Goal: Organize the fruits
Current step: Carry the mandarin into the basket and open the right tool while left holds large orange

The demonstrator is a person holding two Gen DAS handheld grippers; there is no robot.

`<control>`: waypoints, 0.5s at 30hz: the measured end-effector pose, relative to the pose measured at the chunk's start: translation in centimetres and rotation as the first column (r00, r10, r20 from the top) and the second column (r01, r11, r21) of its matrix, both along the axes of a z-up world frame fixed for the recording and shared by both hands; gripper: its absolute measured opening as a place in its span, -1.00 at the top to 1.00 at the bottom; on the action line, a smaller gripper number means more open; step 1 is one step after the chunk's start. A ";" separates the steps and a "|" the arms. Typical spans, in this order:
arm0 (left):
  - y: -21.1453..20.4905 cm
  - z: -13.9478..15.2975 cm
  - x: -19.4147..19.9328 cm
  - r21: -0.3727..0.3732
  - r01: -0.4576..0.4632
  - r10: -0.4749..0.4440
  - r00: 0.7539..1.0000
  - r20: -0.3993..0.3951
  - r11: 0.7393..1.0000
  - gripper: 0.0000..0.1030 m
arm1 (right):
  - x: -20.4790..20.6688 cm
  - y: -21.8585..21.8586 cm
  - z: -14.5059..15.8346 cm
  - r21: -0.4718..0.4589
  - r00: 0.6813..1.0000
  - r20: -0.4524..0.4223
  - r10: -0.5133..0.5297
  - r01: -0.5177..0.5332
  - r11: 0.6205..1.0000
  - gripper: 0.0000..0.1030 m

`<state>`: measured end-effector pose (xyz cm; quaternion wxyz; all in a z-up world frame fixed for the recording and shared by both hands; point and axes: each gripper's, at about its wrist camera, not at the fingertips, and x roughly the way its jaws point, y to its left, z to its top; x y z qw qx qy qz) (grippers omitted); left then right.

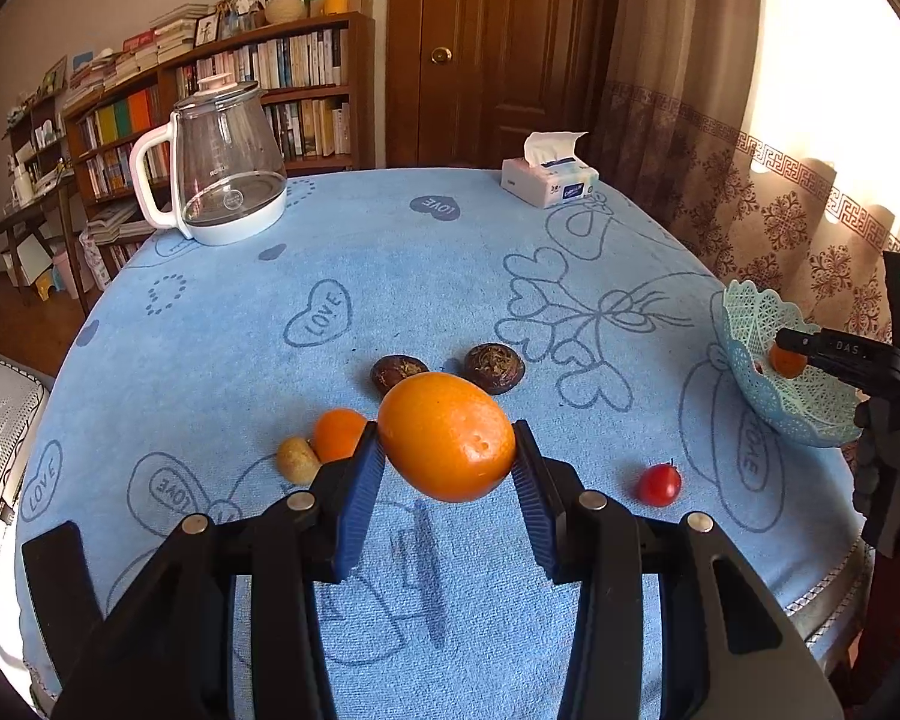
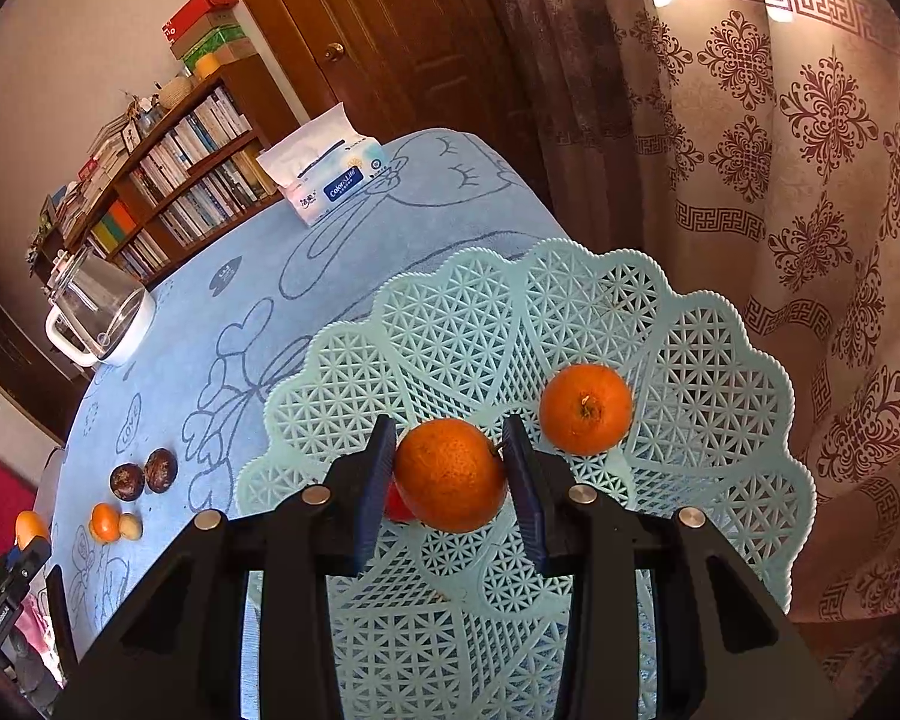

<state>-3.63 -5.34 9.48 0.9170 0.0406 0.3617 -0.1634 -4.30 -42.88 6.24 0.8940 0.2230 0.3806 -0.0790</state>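
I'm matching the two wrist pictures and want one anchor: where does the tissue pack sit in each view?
Left wrist: tissue pack at the table's far edge, upper right of centre, before the door.
Right wrist: tissue pack upper left of centre, beyond the basket.
Shared landmark: the glass kettle.

Left gripper (image 1: 447, 456): black angular plastic frame, two forked arms each side, round silver screw heads at pivots, ribbed blue pads (image 1: 360, 504) lining inner faces of jaws. Right gripper (image 2: 450, 468): same black frame, same silver screws, pads dark blue. Seen from left wrist view, right gripper body black, white lettering on top, small green light on upright black part. Dark grey glove (image 1: 882, 450) below it.
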 end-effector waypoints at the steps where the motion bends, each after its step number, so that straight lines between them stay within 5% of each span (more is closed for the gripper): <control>1: -0.2 0.0 -0.1 0.000 0.004 -0.004 1.000 0.002 1.000 0.16 | 0.0 0.0 -0.1 0.002 1.000 -0.003 -0.003 0.003 1.000 0.26; 6: -1.1 0.3 -0.3 0.002 0.027 -0.027 1.000 0.008 1.000 0.16 | 0.0 -0.2 0.0 0.011 1.000 0.004 -0.017 0.017 1.000 0.07; 15: -3.9 1.3 -0.7 0.009 0.088 -0.089 0.996 0.027 0.996 0.16 | -1.2 0.1 2.4 0.009 0.996 0.085 -0.031 0.030 0.999 0.06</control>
